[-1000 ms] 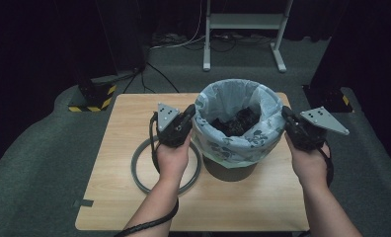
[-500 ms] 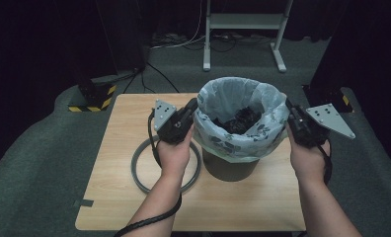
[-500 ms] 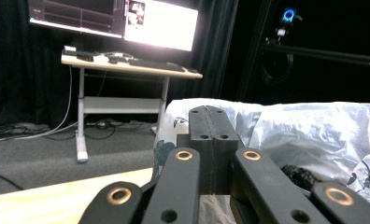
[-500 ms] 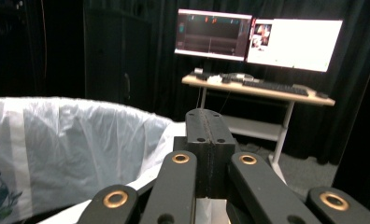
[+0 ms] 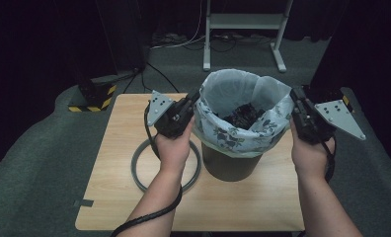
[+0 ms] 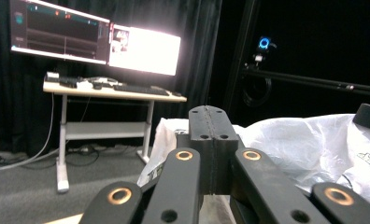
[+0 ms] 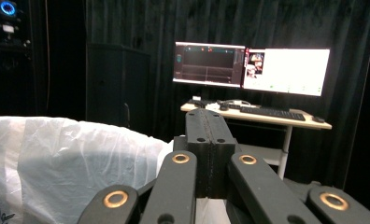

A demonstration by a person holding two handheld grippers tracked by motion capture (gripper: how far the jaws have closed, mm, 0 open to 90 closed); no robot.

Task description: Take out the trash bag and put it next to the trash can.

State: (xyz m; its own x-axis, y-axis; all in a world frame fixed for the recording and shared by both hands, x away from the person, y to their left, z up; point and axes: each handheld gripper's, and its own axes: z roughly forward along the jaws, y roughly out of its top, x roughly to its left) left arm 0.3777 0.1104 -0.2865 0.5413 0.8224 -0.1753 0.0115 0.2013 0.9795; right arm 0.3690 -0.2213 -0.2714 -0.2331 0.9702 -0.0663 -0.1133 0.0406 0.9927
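The bin liner (image 5: 243,131) stands upright in the dark bin (image 5: 230,165), mouth upward (trash inside); left gripper (image 5: 193,101) and right gripper (image 5: 296,101), jaws closed, pinch its opposite rims.

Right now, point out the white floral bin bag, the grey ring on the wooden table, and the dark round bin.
white floral bin bag (image 5: 243,136), high view, folded-over front.
grey ring (image 5: 136,170), high view, left arc.
dark round bin (image 5: 230,165), high view, front wall below the bag.

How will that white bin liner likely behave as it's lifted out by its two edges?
The bin liner looks thin and crinkled, so probably floppy, sagging between left gripper and right gripper. Dark contents may weigh it down. The film might slip or tear.
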